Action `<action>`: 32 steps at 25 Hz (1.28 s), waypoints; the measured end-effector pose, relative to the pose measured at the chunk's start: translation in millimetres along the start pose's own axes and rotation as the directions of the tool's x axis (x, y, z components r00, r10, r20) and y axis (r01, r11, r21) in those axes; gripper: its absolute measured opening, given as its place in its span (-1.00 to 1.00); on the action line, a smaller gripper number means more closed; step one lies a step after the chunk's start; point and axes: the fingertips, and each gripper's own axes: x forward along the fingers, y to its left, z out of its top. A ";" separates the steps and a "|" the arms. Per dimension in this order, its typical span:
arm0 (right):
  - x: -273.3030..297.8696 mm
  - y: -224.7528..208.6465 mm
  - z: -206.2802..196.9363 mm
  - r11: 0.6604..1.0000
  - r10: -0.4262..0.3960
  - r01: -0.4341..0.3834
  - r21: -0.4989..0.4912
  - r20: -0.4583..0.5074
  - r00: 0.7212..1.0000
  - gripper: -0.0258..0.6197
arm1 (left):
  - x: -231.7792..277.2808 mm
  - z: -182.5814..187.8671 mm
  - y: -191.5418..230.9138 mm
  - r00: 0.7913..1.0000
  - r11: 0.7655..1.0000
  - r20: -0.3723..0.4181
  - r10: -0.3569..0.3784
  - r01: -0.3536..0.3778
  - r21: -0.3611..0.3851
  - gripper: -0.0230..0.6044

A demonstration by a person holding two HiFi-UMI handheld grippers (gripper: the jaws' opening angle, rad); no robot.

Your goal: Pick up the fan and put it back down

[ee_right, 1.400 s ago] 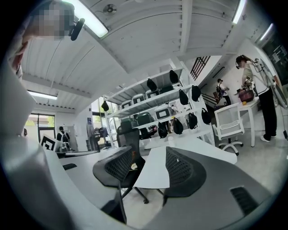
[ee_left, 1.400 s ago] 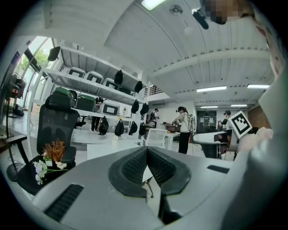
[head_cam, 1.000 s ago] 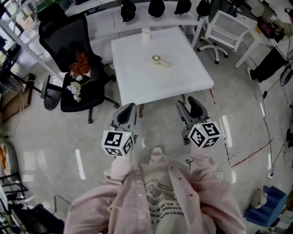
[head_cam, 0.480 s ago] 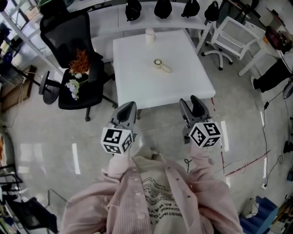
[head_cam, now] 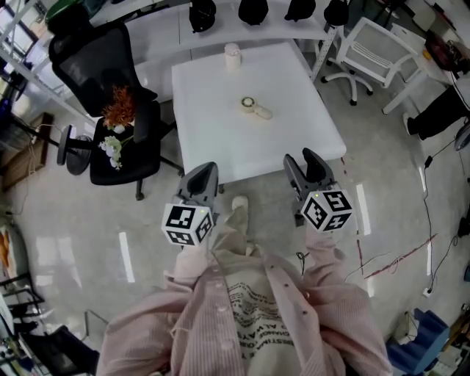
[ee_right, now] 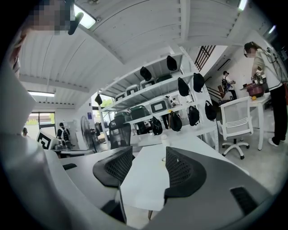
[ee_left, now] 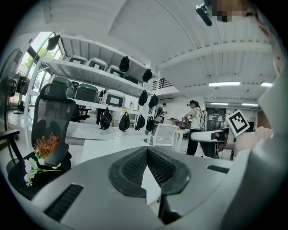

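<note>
A small cream hand-held fan (head_cam: 255,107), a round head on a short handle, lies flat near the middle of the white table (head_cam: 220,147). Both grippers hover at the table's near edge, well short of the fan. My left gripper (head_cam: 203,176) is shut and empty; in the left gripper view (ee_left: 146,150) its ribbed pads meet at the tips. My right gripper (head_cam: 307,167) is open with nothing between the fingers; its own view (ee_right: 150,164) shows the tabletop (ee_right: 144,179) through the gap. There the fan is a tiny speck (ee_right: 164,159) by the right pad.
A white cup (head_cam: 233,56) stands at the table's far edge. A black office chair (head_cam: 139,139) holding flowers (head_cam: 117,110) is left of the table, a white chair (head_cam: 367,48) at the far right. Black bags hang on a shelf (head_cam: 253,11) behind. Cables (head_cam: 396,257) lie on the floor.
The person has stepped closer to the table; both gripper tips now reach its near edge. A foot shows between the grippers. Jaw states look unchanged.
</note>
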 end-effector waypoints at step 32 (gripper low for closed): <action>218.8 -91.3 -19.3 0.999 -0.005 -0.004 -0.039 -0.233 0.973 -0.30 | 206.3 -18.4 119.3 0.979 0.991 -0.201 -0.046 0.018 -0.136 -0.92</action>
